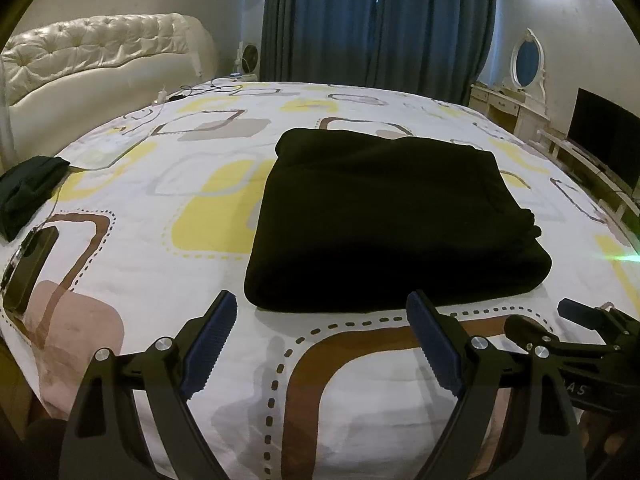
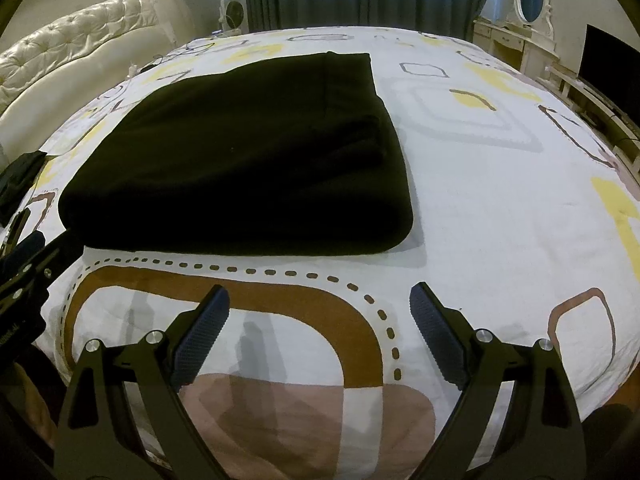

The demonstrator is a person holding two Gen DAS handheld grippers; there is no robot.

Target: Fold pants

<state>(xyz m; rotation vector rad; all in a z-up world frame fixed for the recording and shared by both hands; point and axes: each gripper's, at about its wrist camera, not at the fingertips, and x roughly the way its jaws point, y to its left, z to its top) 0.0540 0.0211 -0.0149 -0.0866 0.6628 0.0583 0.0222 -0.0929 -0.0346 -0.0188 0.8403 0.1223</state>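
The black pants lie folded into a thick rectangle on the patterned bed sheet; they also show in the right wrist view. My left gripper is open and empty, held just short of the pants' near edge. My right gripper is open and empty, a little back from the pants' near right corner. The right gripper's body shows at the right edge of the left wrist view. The left gripper's body shows at the left edge of the right wrist view.
A second dark garment and a black device with a cable lie at the bed's left edge. A cream tufted headboard stands at the left, blue curtains behind, a dresser with mirror and a TV at the right.
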